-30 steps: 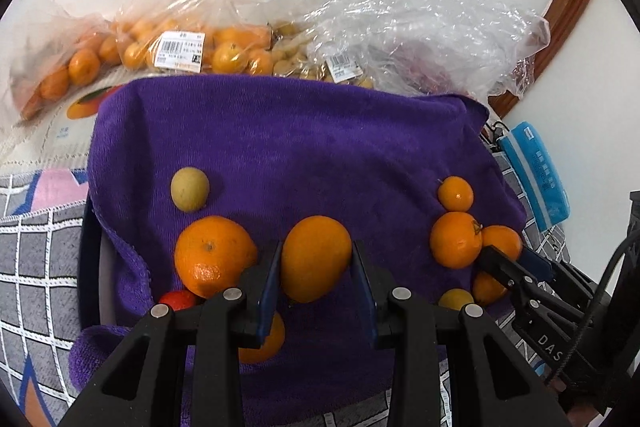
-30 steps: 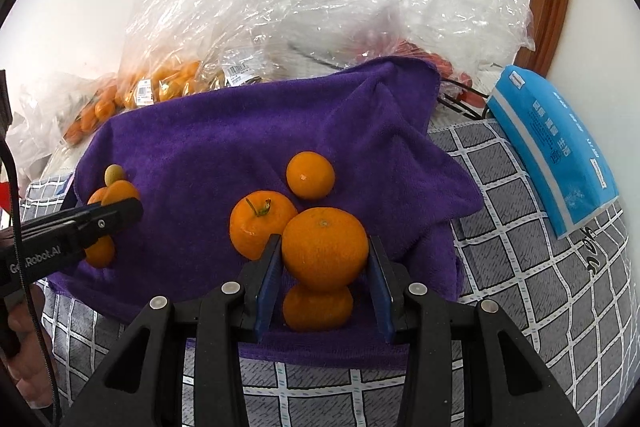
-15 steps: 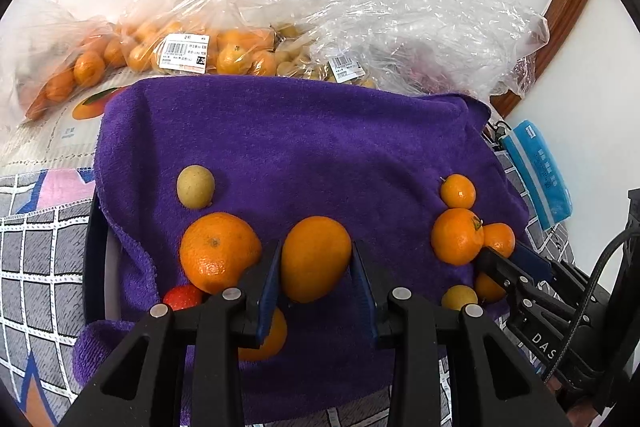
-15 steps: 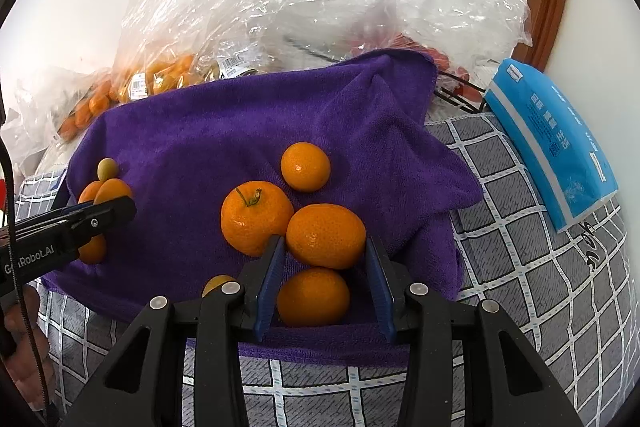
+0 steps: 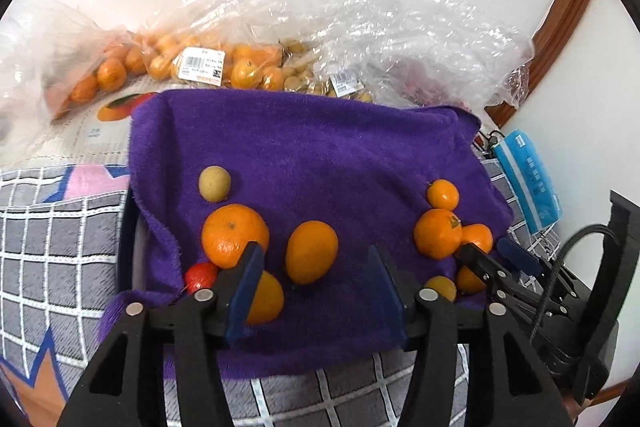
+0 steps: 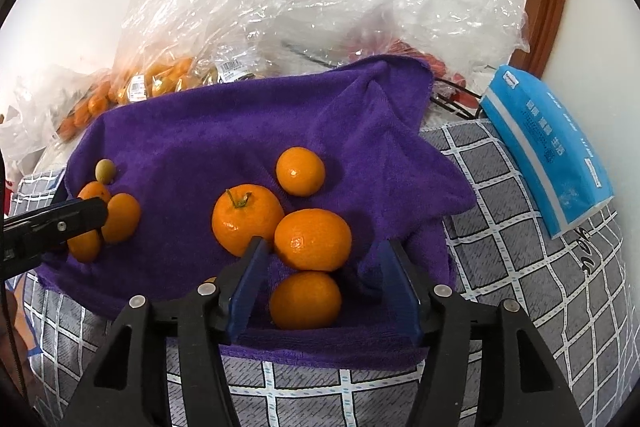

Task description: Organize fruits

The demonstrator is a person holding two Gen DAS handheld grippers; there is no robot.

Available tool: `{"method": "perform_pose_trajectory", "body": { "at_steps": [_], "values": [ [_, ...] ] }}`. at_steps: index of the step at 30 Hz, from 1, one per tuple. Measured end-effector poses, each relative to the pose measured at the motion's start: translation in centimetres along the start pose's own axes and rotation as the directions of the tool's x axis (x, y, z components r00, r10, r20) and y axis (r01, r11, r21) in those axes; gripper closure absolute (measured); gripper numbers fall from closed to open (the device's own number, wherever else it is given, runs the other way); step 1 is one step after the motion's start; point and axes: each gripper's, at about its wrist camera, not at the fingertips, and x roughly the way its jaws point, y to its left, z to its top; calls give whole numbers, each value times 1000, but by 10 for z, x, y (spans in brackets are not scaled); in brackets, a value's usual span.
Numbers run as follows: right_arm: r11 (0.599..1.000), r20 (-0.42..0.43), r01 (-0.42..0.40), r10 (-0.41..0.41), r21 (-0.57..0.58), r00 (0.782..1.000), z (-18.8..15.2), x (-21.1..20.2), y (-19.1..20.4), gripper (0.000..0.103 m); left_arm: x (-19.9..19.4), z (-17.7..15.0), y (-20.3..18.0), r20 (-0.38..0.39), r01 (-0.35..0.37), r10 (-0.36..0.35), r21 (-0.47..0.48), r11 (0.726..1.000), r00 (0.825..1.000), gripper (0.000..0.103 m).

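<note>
The left hand-held gripper [image 5: 312, 277] is opening, its blue pads clear of the oval orange mandarin [image 5: 311, 251] lying on the purple fleece towel [image 5: 320, 155]. The right hand-held gripper [image 6: 322, 279] is opening too, nothing pressed, with a round orange tangerine [image 6: 313, 239] and another [image 6: 305, 301] resting between its pads beside a stemmed orange [image 6: 246, 217].

The oval orange [image 5: 311, 251], clamped a second ago between the left gripper [image 5: 316, 269] pads, has been released onto the purple towel [image 5: 320, 155]; the jaws are opening. The mandarin [image 6: 313, 239] gripped earlier by the right gripper [image 6: 322, 283] has likewise been set down, its jaws opening too.
</note>
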Motion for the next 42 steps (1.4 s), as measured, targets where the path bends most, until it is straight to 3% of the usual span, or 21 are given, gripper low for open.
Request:
{"method": "perform_pose_trajectory", "body": {
  "at_steps": [2,7,9,17,23,26,29,38,42],
  "values": [
    [1000,21,4,-4,1,1000,0,-5,0,38,-11,-3,0,14,-10,10,-5,1000,1000,46],
    [1000,65,21,-22,5,998,1,-31,3,36,-43,-13,4,69,-30,32,-32,999,997,37],
    [1000,89,6,-7,15,996,0,-51,4,32,-60,-19,3,97,-34,38,-47,998,995,27],
    [999,125,-47,43,27,991,-16,-134,10,30,-128,-48,3,210,-63,72,-50,997,975,12],
    [1000,160,-8,4,21,987,-33,-182,15,29,-167,-73,-2,257,-83,87,-28,996,962,10],
    [1000,193,7,-12,27,981,-44,-204,14,15,-182,-84,-7,285,-106,105,-12,994,953,6],
    [999,217,-10,2,34,976,-56,-220,12,7,-194,-94,-10,305,-111,106,-1,994,946,4],
    [1000,227,6,-12,29,974,-75,-240,17,4,-214,-114,-18,345,-153,138,15,988,928,1],
    [1000,226,10,-14,20,974,-79,-244,20,4,-217,-117,-20,341,-149,132,22,989,931,1]
  ]
}}
